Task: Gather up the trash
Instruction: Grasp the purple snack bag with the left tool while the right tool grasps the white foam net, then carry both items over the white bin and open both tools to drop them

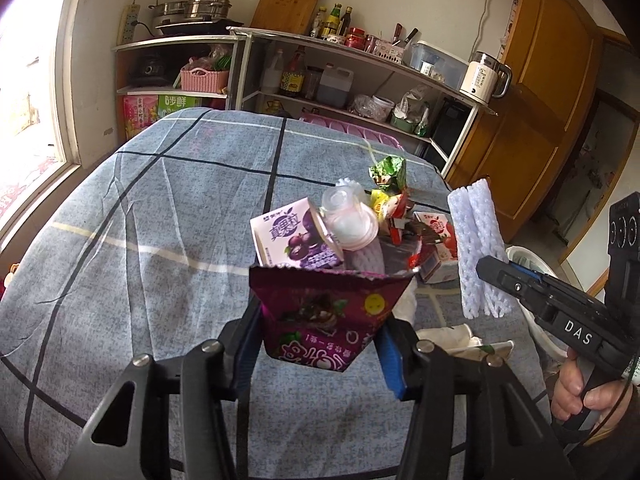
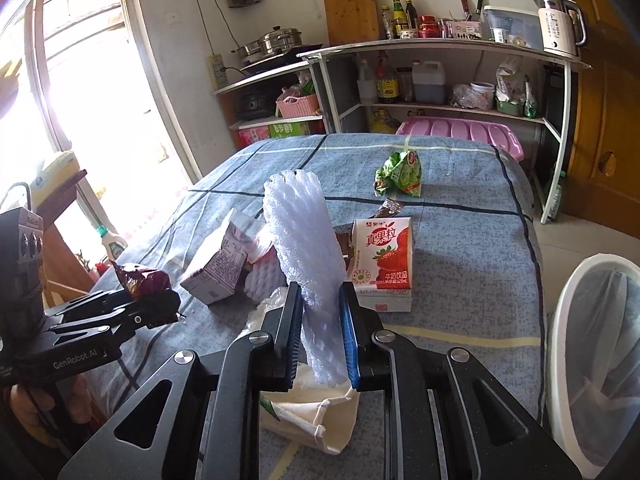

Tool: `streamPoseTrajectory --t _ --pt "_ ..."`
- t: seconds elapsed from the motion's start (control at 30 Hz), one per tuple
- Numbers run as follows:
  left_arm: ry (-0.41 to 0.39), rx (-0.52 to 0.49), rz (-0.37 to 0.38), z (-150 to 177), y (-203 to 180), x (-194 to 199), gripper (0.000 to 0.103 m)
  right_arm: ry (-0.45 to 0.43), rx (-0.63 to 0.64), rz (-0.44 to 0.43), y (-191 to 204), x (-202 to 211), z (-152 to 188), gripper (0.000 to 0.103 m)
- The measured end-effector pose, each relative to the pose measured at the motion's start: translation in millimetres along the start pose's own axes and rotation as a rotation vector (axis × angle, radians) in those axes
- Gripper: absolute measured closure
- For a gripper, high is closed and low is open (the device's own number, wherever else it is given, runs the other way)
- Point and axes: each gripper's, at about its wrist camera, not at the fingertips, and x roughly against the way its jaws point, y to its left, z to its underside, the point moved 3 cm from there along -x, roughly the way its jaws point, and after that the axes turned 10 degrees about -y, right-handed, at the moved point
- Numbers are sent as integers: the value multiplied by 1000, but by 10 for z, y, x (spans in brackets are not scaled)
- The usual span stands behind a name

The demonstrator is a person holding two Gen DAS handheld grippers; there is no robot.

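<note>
My left gripper [image 1: 320,344] is shut on a purple snack wrapper [image 1: 328,312] and holds it above the blue checked tablecloth [image 1: 140,220]. My right gripper [image 2: 320,336] is shut on a white foam fruit net [image 2: 308,240], which stands up between the fingers; the net also shows in the left wrist view [image 1: 476,240]. On the cloth lie a purple milk carton [image 1: 292,236], a clear plastic cup [image 1: 348,220], a red strawberry milk carton [image 2: 382,260], a green wrapper [image 2: 400,172] and crumpled tissue [image 2: 312,420].
A white bin with a clear liner [image 2: 592,352] stands at the table's right edge. Behind the table are shelves [image 2: 440,76] with bottles, pots and a kettle. A window [image 2: 80,100] is at the left, a wooden door [image 1: 540,100] at the right.
</note>
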Motion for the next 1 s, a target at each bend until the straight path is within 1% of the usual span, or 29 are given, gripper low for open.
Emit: streamPoseTrajectory --t 0.17,0.33,0.47,0.7,0.83,0.9,1.0 --pt "-20 -28 50 -114 -302 44 50 -38 -35 7 -173 220 -77 84" --pt "-24 -73 105 -179 -694 -11 50 -89 -64 56 -450 523 -155 84" --pt "-4 -111 176 -190 -1098 -132 50 -128 -87 132 -751 824 -168 84" --pt "39 -177 326 -170 -1888 -326 50 -139 -154 292 -1384 1291 -49 84" --pt "72 -222 381 -89 -2335 -420 50 -136 -188 375 -1688 1493 53 84" --pt "86 -245 409 -38 -2536 -447 50 -127 -210 401 -1848 1557 106 84" --pt "112 -275 430 28 -2789 -546 50 -105 -238 443 -2063 1593 186 84"
